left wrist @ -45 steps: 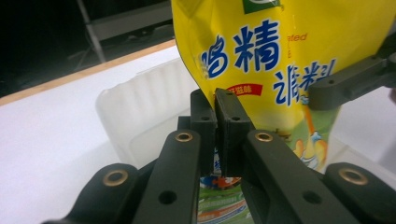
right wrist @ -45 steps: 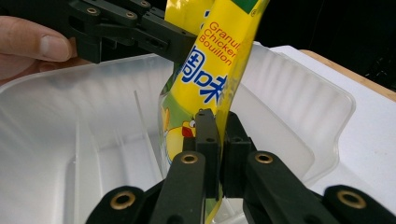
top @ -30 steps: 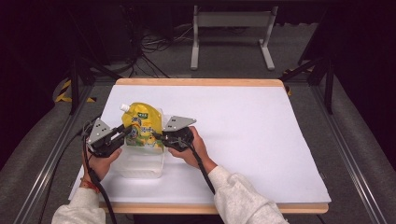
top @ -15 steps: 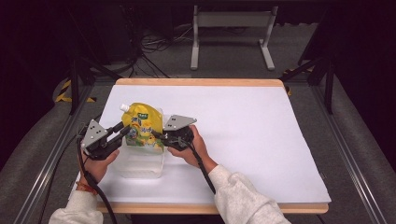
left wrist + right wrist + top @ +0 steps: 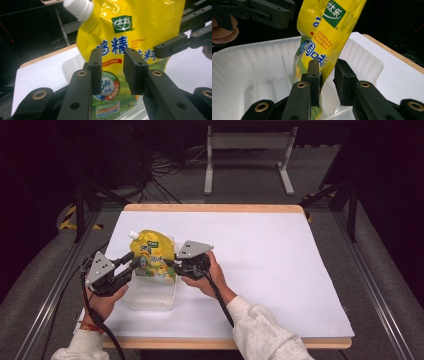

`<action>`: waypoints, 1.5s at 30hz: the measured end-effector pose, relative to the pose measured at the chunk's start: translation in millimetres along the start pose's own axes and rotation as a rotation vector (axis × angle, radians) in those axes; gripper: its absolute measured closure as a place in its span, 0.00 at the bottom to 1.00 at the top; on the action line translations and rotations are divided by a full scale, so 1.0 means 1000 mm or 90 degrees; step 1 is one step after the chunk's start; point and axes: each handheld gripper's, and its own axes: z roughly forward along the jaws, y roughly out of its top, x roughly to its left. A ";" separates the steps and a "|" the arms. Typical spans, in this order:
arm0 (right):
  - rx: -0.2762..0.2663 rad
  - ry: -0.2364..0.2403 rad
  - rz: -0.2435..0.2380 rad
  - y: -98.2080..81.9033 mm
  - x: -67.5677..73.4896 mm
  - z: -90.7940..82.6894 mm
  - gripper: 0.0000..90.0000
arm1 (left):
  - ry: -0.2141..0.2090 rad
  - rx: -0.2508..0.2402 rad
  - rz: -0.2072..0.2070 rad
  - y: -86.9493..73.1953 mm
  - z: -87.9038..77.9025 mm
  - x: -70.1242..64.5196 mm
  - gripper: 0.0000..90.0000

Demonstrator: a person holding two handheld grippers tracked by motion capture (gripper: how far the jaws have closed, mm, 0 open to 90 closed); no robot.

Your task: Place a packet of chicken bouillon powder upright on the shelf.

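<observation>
— While the sleeves come in from the bottom edge of the high view, where do the two claws sit?

— Lower left of centre. The left claw point(image 5: 131, 265) and the right claw point(image 5: 172, 265) face each other across a yellow pouch point(image 5: 154, 254), each carried in a hand with a grey plate on top and a cable trailing down.

— Is either one clamped on it?

— Not by the look of it. Both pairs of jaws have just been opening. Seen in the left gripper view, the left claw point(image 5: 113, 71) has its pads apart with a plain gap between them, and the pouch point(image 5: 130, 30) stands behind that gap, not pressed by either pad. Seen in the right gripper view, the right claw point(image 5: 327, 75) is parted too: the pouch's lower edge point(image 5: 322, 50) hangs between the pads, against or just beside the left pad, with clear space to the right one.

— And where is the pouch itself?

— It stands upright, leaning a little, in a clear plastic tub point(image 5: 150, 297) at the lower left of the high view. Its bottom is down inside the tub's white walls point(image 5: 244, 65), and its white screw cap point(image 5: 78, 8) points to the upper left.

— What lies beyond?

— A white sheet point(image 5: 270, 265) covers the wooden desk point(image 5: 210, 208). Past the far edge, at the top of the frame, stand a grey metal frame point(image 5: 247, 150) and loose cables on the floor.
</observation>
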 end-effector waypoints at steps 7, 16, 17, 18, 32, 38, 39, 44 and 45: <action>0.005 -0.006 -0.005 0.002 -0.002 -0.011 0.78 | -0.008 -0.007 0.009 0.003 -0.006 -0.007 0.76; 0.026 -0.019 -0.027 -0.001 -0.002 -0.026 0.72 | -0.027 -0.003 0.032 0.008 -0.006 -0.024 0.72; 0.030 -0.026 -0.032 -0.002 -0.003 -0.029 0.71 | -0.031 -0.004 0.030 0.009 -0.007 -0.026 0.71; 0.030 -0.026 -0.032 -0.002 -0.003 -0.029 0.71 | -0.031 -0.004 0.030 0.009 -0.007 -0.026 0.70; 0.065 -0.078 -0.033 -0.010 -0.020 -0.063 0.64 | -0.065 0.008 0.046 0.010 -0.003 -0.050 0.52; 0.080 -0.100 -0.037 -0.019 -0.023 -0.080 0.61 | -0.084 0.013 0.065 0.013 0.001 -0.061 0.46; 0.082 -0.102 -0.038 -0.020 -0.023 -0.082 0.61 | -0.087 0.015 0.068 0.013 0.002 -0.063 0.45; 0.095 -0.116 -0.039 -0.027 -0.028 -0.097 0.59 | -0.106 0.013 0.078 0.015 0.004 -0.073 0.44; 0.096 -0.117 -0.039 -0.027 -0.028 -0.099 0.58 | -0.112 0.014 0.079 0.016 0.005 -0.075 0.43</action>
